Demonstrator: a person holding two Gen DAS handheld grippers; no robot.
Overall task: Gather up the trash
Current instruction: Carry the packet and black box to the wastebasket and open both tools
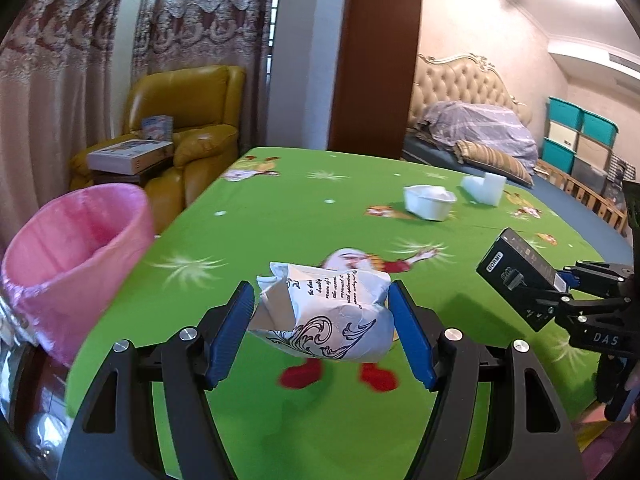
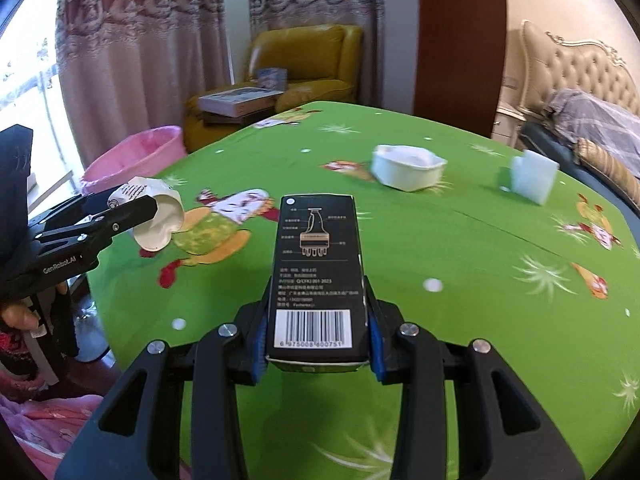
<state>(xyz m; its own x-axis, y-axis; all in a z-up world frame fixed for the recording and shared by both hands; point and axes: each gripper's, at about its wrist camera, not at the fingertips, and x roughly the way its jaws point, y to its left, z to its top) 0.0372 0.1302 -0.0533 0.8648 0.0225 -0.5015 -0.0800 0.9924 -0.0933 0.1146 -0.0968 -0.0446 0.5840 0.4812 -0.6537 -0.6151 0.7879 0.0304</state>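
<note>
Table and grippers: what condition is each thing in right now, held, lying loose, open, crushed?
left gripper: shut on the crumpled paper cup, lifted off the cloth
crumpled paper cup: crushed, held
right gripper: shut on the black box
black box: closed, held, barcode side up
white bowl-shaped container: loose on the table, tilted
white foam piece: loose on the table
pink-lined bin: open, beside the table

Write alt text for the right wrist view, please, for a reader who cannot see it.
The right gripper holds a black box with a barcode above a green table. At left, the left gripper holds a crumpled paper cup near a pink-lined bin. A white bowl and a white block lie farther back.
</note>
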